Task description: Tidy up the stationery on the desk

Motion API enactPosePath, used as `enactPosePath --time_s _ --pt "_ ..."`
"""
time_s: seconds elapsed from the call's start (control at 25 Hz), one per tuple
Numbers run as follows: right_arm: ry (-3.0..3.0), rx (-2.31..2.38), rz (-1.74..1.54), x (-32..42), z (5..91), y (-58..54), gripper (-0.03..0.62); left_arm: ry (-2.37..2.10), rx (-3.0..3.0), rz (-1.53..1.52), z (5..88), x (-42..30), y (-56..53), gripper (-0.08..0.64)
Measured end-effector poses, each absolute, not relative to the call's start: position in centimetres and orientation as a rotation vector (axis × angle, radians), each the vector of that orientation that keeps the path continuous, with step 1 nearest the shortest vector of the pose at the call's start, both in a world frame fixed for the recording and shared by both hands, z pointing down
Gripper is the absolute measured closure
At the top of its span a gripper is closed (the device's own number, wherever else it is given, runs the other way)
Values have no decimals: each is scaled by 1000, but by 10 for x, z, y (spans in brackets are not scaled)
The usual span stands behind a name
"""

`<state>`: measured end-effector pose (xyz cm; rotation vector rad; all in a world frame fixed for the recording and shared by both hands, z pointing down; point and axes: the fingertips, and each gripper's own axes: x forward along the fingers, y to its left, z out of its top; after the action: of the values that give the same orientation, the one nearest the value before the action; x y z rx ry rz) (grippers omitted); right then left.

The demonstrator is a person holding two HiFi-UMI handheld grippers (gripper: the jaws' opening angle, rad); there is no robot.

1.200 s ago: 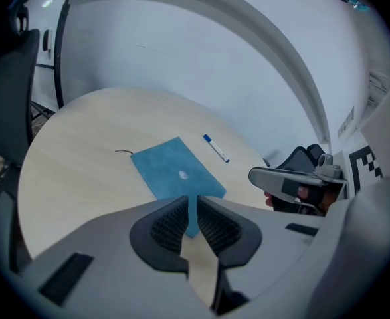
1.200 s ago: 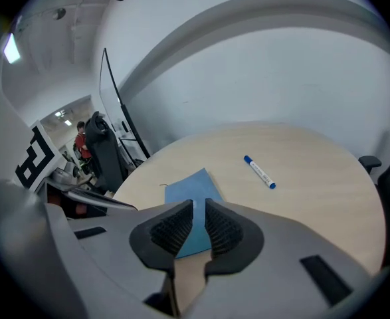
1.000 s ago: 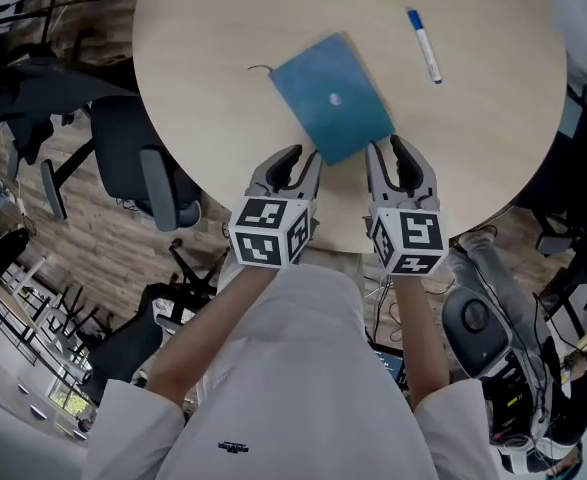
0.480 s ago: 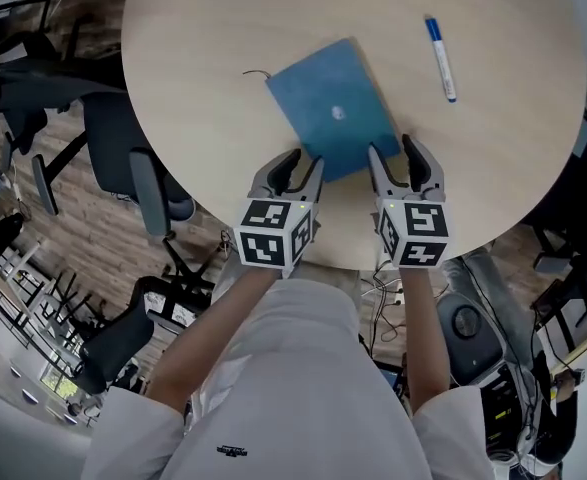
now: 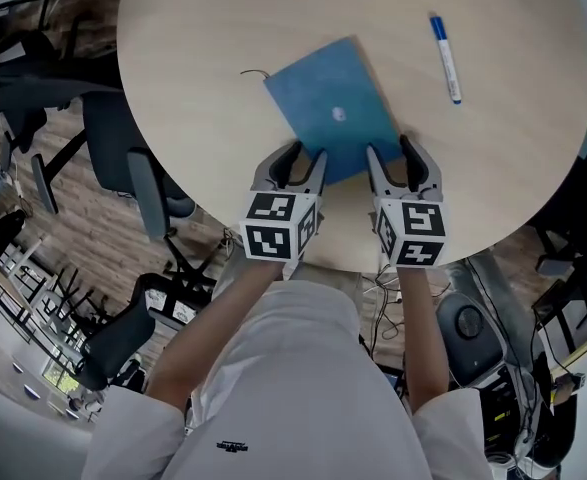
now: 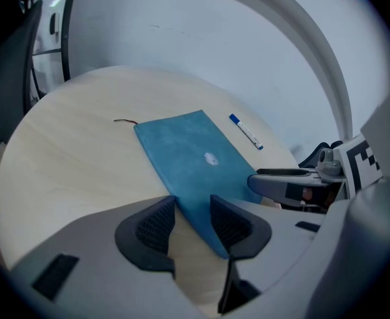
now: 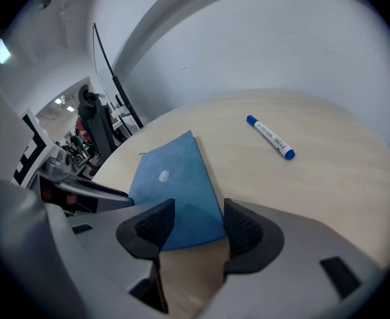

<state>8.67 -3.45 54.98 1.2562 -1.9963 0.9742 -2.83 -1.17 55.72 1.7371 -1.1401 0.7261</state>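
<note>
A blue notebook (image 5: 333,108) lies flat on the round wooden table (image 5: 203,48), with a small pale mark on its cover. A blue-capped white pen (image 5: 446,58) lies apart, further right. My left gripper (image 5: 300,163) is open at the notebook's near left corner; in the left gripper view the notebook (image 6: 195,161) edge runs between its jaws (image 6: 193,221). My right gripper (image 5: 398,158) is open too, and in the right gripper view the near right corner of the notebook (image 7: 171,178) sits between its jaws (image 7: 198,224). The pen (image 7: 270,137) lies beyond.
A thin dark cord (image 5: 251,72) trails from the notebook's far left corner. The table's near edge (image 5: 353,258) is just under both grippers. Office chairs (image 5: 143,168) stand on the floor to the left, and cables and equipment (image 5: 473,318) lie at lower right.
Both grippers have moved a little forward, so the notebook's near corners now lie between their open jaws. Notebook and pen stay where they were on the table.
</note>
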Motion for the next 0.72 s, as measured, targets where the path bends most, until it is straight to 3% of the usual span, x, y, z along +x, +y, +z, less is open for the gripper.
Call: enactPosePath --time_s 0.72 --pt "-1975 1283 1064 63 547 1 365 -1140 1859 783 553 -45 -46 399"
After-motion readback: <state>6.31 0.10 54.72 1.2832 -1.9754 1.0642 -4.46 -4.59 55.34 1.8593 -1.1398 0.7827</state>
